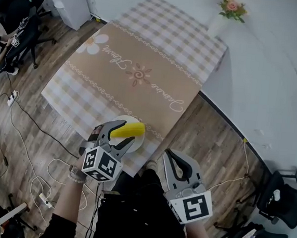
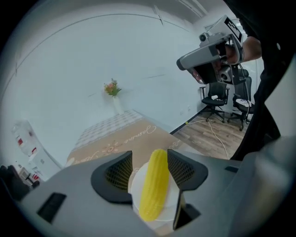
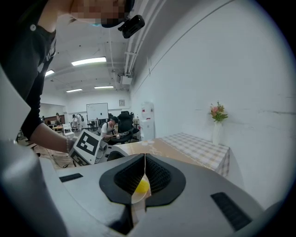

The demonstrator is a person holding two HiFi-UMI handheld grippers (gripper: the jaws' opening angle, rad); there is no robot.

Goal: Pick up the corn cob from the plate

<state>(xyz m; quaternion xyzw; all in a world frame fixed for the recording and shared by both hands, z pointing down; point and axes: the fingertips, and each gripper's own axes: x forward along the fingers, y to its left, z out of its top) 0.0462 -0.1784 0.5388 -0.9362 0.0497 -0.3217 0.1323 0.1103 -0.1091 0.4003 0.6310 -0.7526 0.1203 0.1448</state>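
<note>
2 spread jaws of the left gripper (image 2: 149,169) straddle the corn cob (image 2: 153,185), which lies on the white plate (image 2: 137,183) at the table's (image 1: 143,63) near edge. The right gripper (image 3: 144,173) has its jaws pressed together, empty.

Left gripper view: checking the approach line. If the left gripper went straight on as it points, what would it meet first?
The yellow corn cob, lying on the round white plate, already between the open tongs of the left gripper. Past it, probably the plate, though depth is unclear.
</note>
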